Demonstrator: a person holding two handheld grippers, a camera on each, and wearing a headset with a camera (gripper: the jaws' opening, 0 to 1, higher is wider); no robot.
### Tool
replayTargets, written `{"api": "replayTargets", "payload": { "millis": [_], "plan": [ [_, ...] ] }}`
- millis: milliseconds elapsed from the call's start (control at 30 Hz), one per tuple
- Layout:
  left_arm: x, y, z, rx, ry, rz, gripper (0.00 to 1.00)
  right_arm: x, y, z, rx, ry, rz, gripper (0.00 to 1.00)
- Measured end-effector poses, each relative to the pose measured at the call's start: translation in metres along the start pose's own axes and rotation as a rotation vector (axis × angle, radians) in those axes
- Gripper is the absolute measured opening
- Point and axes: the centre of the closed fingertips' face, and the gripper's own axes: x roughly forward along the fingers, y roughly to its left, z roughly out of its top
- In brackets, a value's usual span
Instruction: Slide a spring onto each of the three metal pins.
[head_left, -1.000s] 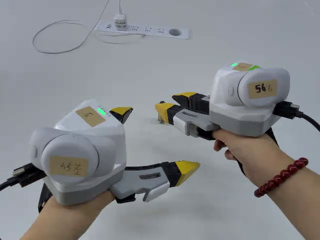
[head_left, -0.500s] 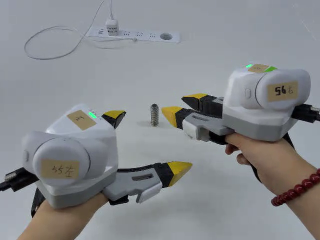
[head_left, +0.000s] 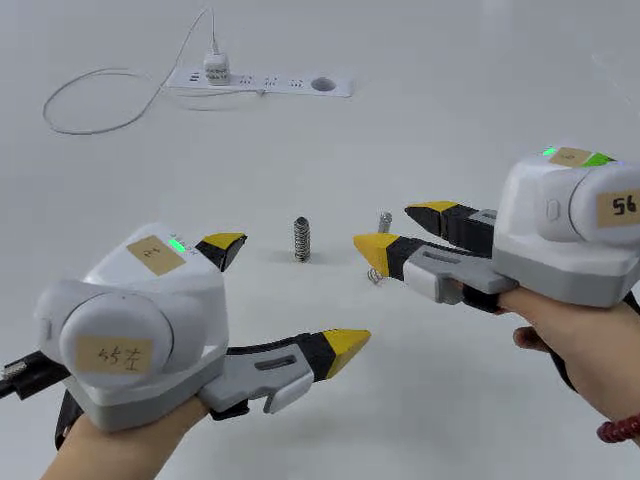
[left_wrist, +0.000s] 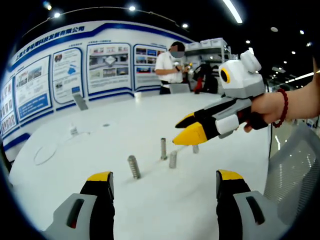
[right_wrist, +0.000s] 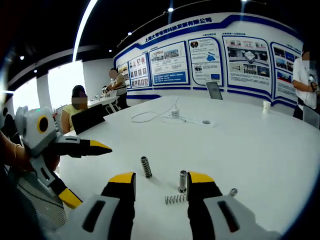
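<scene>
- On the white table (head_left: 480, 90), between my two grippers, one pin already wears its spring (head_left: 301, 239) — an upright grey coil.
- Near the yellow tips of the right gripper (head_left: 405, 228) stands a bare pin (right_wrist: 183, 181). A loose spring (right_wrist: 175, 199) lies on its side just beside that pin's foot, and a short pin (right_wrist: 232, 191) sits a little apart.
- The right gripper's jaws are partly apart and hold nothing. The left gripper (head_left: 285, 296) has its jaws spread wide, also empty.
- The loose spring looks like thin, bright wire, small and light. I judge it will squash and roll easily, and may ping away if pinched hard.
- I'd take it lightly across the coils near mid-length, leaving one end clear — the bare pin looks stiff and smooth, so the spring should slide on.
</scene>
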Motion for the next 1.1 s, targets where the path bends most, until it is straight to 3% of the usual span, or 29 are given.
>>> {"api": "replayTargets", "payload": {
  "millis": [267, 367, 633, 967, 1100],
  "plan": [
    [0.002, -0.002, 0.003, 0.018, -0.004, -0.005, 0.81, -0.016, -0.013, -0.004, 0.024, -0.013, -0.025, 0.48],
    [0.003, -0.006, 0.006, -0.015, -0.015, -0.027, 0.76, -0.021, -0.017, -0.006, 0.017, -0.009, -0.035, 0.51],
    [0.011, -0.010, 0.007, 0.001, 0.002, -0.043, 0.68, -0.034, -0.029, -0.017, 0.024, 0.001, -0.050, 0.52],
    [0.027, -0.015, 0.006, 0.034, 0.036, -0.074, 0.57, -0.048, -0.038, -0.028, 0.013, 0.021, -0.046, 0.53],
    [0.034, -0.016, -0.001, 0.056, 0.076, -0.080, 0.53, -0.055, -0.039, -0.034, 0.033, 0.030, -0.047, 0.53]
  ]
}}
